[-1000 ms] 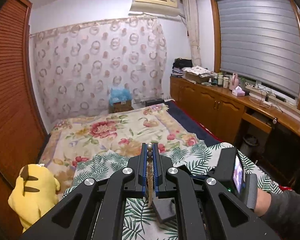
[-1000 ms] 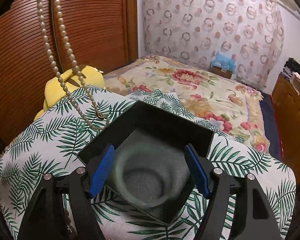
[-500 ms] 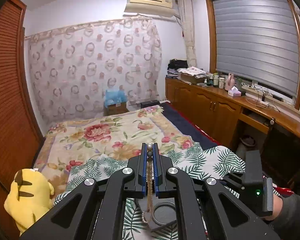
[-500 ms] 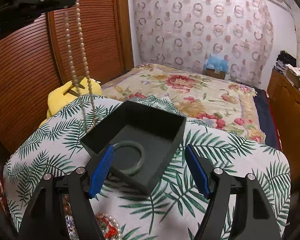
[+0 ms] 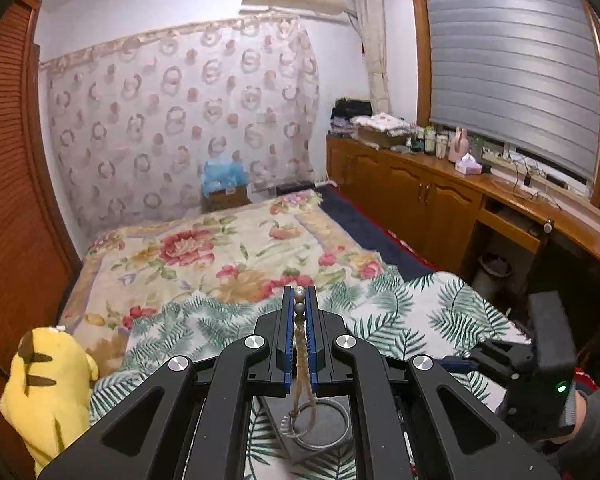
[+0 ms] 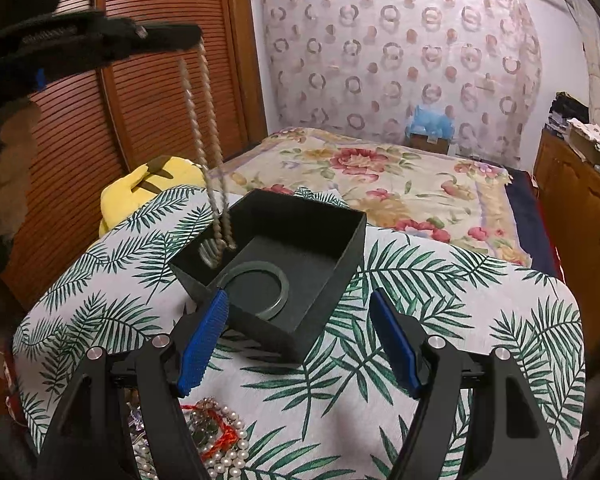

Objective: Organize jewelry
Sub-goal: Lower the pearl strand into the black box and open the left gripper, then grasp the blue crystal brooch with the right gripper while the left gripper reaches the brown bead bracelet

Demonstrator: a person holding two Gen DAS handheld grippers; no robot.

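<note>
My left gripper (image 5: 300, 300) is shut on a pearl necklace (image 5: 302, 354) that hangs straight down. In the right wrist view the left gripper (image 6: 196, 38) holds the necklace (image 6: 204, 136) high, and its lower end dangles just inside the left corner of the open black box (image 6: 340, 244). A green bangle (image 6: 256, 288) lies flat in the box. It also shows in the left wrist view (image 5: 320, 424) under the hanging necklace. My right gripper (image 6: 300, 340) is open and empty, just in front of the box.
The box stands on a palm-leaf tablecloth (image 6: 460, 320). A pile of pearls and red jewelry (image 6: 216, 436) lies at the near edge by my right gripper's left finger. A yellow plush toy (image 6: 148, 184) sits beyond the table's left edge. A floral bed (image 6: 380, 176) lies behind.
The left gripper has carried the necklace right, so its lower end now hangs into the box's left corner. The right gripper has drawn back from the box, still open.
</note>
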